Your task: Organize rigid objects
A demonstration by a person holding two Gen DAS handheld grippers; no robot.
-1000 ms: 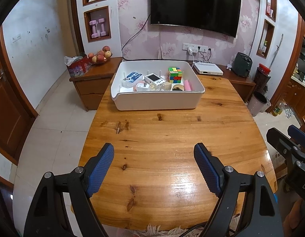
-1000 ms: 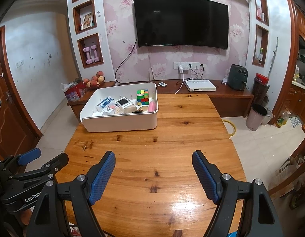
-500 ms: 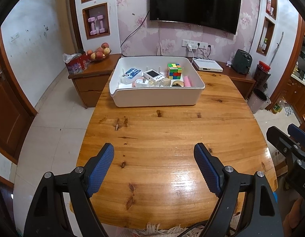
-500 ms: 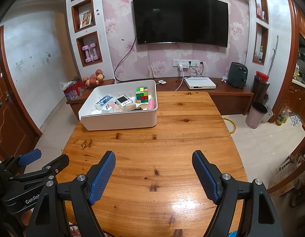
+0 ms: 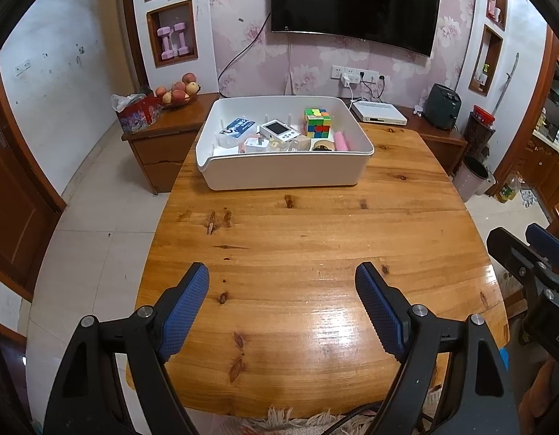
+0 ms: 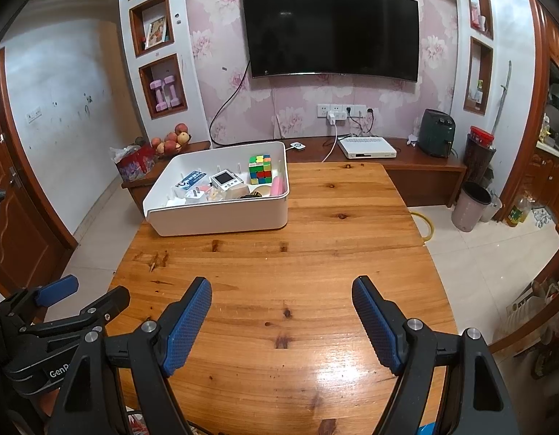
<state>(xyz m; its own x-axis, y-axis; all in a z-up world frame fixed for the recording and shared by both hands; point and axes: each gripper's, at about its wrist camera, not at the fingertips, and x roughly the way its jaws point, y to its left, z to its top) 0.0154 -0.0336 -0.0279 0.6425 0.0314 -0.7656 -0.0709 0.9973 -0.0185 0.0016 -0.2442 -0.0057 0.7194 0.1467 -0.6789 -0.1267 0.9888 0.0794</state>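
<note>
The white bin [image 5: 284, 172] holding the cube [image 5: 317, 122] and other small items sits at the table's far end, straight ahead of the left gripper [image 5: 282, 301], left of the right gripper [image 6: 282, 317]; both gape empty, left nearer

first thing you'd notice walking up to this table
The white bin at the far end of the wooden table, with a bright puzzle cube standing out among the small items inside. Nearer, the left gripper and right gripper hang open and empty over bare wood, below the big dark TV on the wall.
</note>
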